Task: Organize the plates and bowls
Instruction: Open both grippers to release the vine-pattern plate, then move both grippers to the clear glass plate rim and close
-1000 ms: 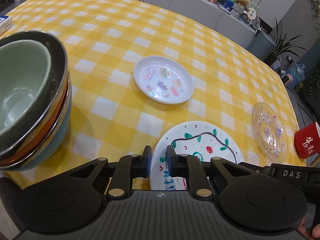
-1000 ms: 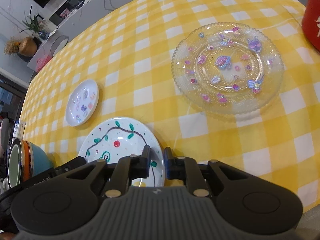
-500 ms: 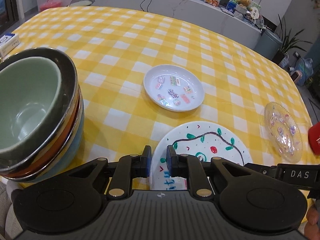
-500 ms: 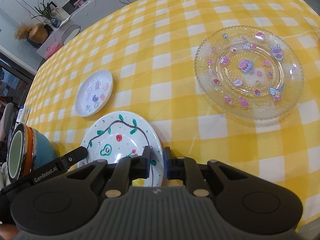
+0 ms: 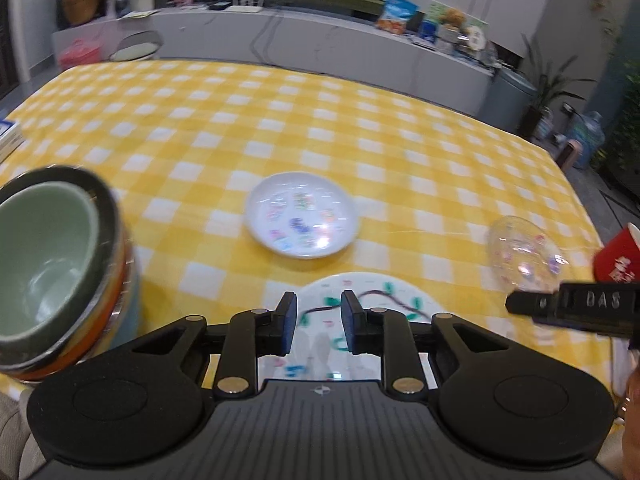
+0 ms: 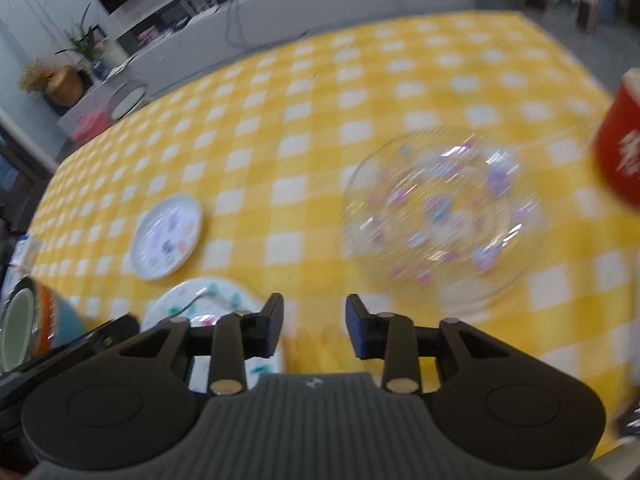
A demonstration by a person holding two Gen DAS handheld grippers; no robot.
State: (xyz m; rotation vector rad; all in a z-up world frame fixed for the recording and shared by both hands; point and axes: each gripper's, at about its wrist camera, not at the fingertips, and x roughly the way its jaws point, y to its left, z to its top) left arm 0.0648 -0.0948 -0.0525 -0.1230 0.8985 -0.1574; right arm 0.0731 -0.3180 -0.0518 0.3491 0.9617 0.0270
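Both jaws hold nothing. The left gripper (image 5: 316, 322) has its jaws parted a little, a narrow gap, and the right gripper (image 6: 315, 326) has them parted somewhat wider. Just in front of the left jaws, partly under them, lies the painted plate (image 5: 372, 294) at the near edge of the bench (image 5: 304, 120); in the right view the same plate sits to the left of the right jaws, not between them. Beyond it, a bit further onto the bench, is the small white plate (image 5: 302, 216). The glass plate (image 6: 438, 216) lies ahead and slightly right of the right jaws, apart from them, and a red cup (image 6: 620, 140) stands near its right side. The bowl stack (image 5: 52, 268) stands to the left of the left gripper, near the edge. I judge that the bowls are already nested, and the step now is to begin gathering the plates. Nothing is gripped yet. The next move probably asks the right jaws to go forward and low to the near rim of the glass plate, wide enough to pass over it. Both pictures are blurred, so fine details are not sure.
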